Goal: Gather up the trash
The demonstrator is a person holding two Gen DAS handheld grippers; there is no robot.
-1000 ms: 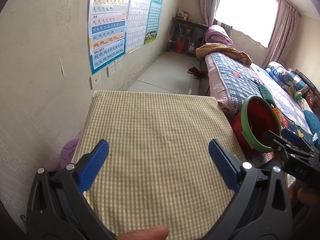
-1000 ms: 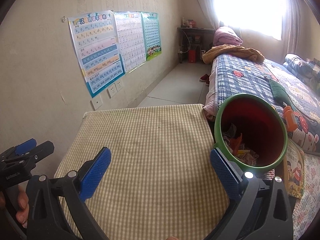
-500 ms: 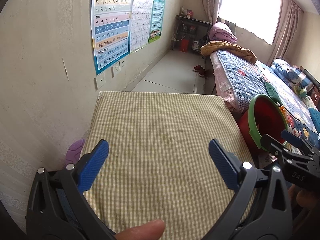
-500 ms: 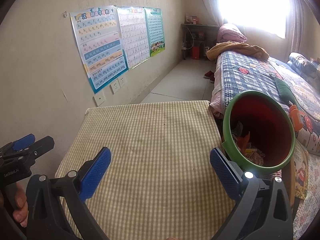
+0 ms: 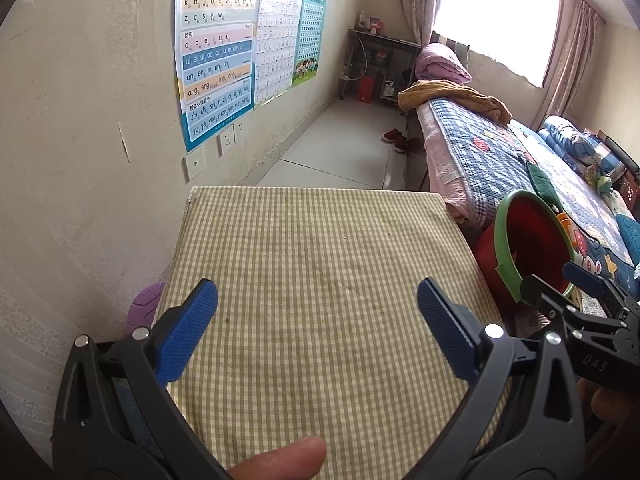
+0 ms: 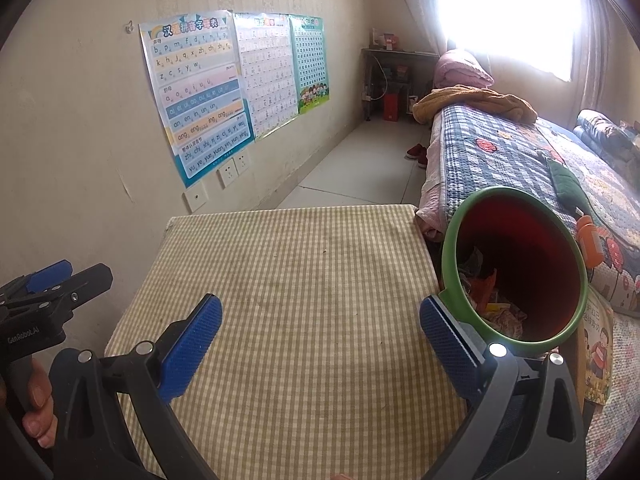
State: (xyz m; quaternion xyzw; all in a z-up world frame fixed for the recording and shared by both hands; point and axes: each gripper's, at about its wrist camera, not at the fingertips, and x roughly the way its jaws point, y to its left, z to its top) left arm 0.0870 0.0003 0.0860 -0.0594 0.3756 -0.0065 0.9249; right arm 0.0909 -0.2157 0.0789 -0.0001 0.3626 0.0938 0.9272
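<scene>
A red bin with a green rim [image 6: 536,264] stands just off the table's right edge, with several bits of trash [image 6: 492,300] in its bottom; the left wrist view shows the same bin [image 5: 532,248] at the right. The table wears a green checked cloth [image 5: 320,280] [image 6: 304,300] with nothing lying on it. My left gripper [image 5: 318,320] hangs open over the near half of the cloth, its blue pads wide apart. Open too is my right gripper [image 6: 320,332], its right fingertip close to the bin's rim. Nothing is held by either.
A wall with posters [image 5: 216,52] and sockets [image 5: 226,138] runs along the left. A bed with a patterned quilt [image 6: 520,160] lies to the right behind the bin. A purple object [image 5: 144,304] sits low between table and wall. A picture book [image 6: 596,356] lies beside the bin.
Both grippers have drawn back and up a little, so the table's far edge and the bin sit further off. Both stayed open and empty.
</scene>
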